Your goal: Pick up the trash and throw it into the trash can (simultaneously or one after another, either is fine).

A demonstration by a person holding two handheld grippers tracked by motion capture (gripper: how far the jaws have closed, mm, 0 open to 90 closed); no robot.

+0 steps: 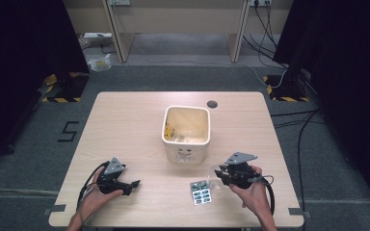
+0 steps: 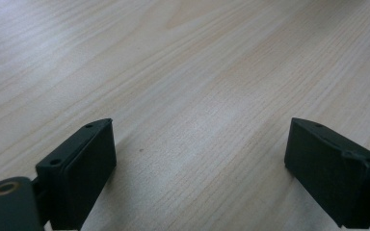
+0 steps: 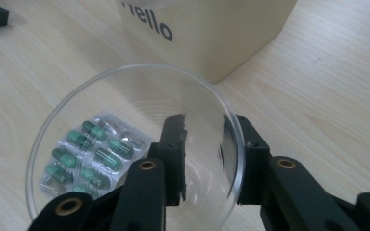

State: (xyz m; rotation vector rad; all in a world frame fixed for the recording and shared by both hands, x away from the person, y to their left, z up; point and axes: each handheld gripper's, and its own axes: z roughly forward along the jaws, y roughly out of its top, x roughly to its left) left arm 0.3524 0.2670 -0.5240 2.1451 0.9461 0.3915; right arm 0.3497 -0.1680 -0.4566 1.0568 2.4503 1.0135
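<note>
A clear plastic cup (image 3: 77, 106) sits tilted at my right gripper (image 3: 207, 120), its mouth facing the camera. One jaw is inside the cup and the other is outside against the wall. A gap still shows between the inner pad and the wall. Through the cup I see a blister pack of green capsules (image 3: 89, 154) lying on the table. In the high view the cup (image 1: 215, 172) is at the right gripper (image 1: 221, 173), and the blister pack (image 1: 202, 192) lies just to its left. My left gripper (image 1: 131, 186) rests low at the front left, open (image 2: 200, 124) over bare wood.
A cream square bin (image 1: 185, 151) stands at the table's middle, close behind the cup, with "hello" printed on its wall (image 3: 212, 33). A round cable hole (image 1: 212, 104) is at the table's far edge. Bare tabletop (image 1: 125, 125) lies left of the bin.
</note>
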